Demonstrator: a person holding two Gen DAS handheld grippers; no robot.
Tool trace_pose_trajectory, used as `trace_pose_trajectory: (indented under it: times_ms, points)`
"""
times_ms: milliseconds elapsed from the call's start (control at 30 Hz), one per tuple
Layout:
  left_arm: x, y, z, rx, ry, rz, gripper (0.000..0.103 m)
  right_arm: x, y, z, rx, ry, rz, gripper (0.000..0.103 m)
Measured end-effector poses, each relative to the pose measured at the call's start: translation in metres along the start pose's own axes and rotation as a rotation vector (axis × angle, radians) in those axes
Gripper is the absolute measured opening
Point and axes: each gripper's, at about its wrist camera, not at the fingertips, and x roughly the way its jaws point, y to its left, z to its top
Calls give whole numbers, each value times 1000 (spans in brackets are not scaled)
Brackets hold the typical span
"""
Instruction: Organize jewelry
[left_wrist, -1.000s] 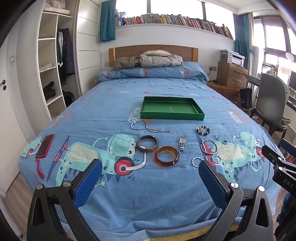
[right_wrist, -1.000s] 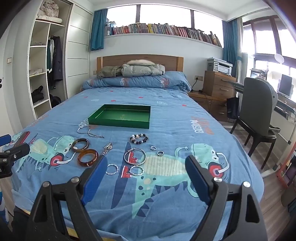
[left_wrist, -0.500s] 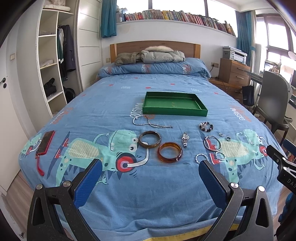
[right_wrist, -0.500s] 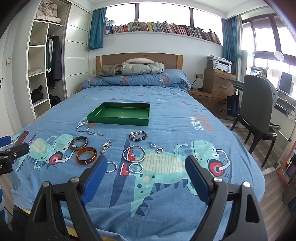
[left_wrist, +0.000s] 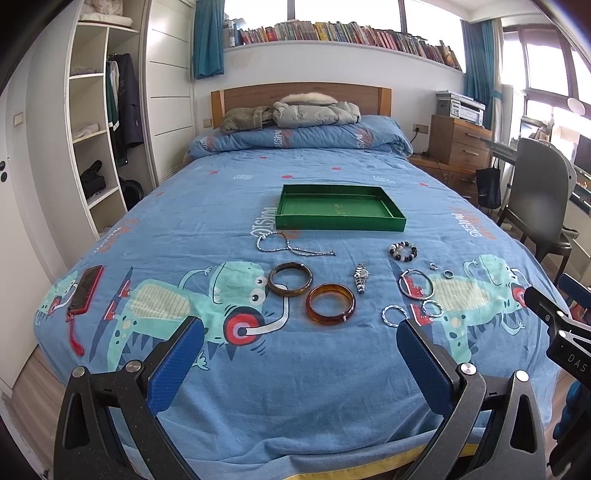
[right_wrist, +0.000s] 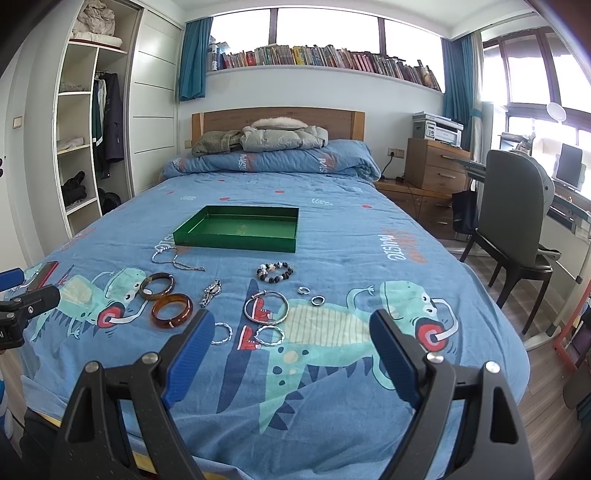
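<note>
My left finger hides part of the twisted silver ring (right_wrist: 221, 333) in the right view. The two small rings (left_wrist: 439, 269) are too tiny to tell apart in detail. My other gripper (left_wrist: 557, 332) is cut off at the edge.

Bed: blue cartoon-print bed (left_wrist: 295, 369), wooden headboard (left_wrist: 299, 98) at 12 o'clock
Wardrobe: white open-shelf wardrobe (left_wrist: 96, 129) at 10 o'clock
Chair: grey desk chair (right_wrist: 517, 206) at 3 o'clock

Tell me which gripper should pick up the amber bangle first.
Left, probably. The amber bangle lies centred ahead of the open left gripper, while for the right gripper it sits off past the left finger.
</note>
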Motion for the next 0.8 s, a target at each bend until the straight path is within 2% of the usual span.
trace_pose_trajectory:
  times_ms: [800]
  points:
    - [13, 0, -3, -4, 24, -16, 102, 5, 1, -6, -4, 4, 12, 85]
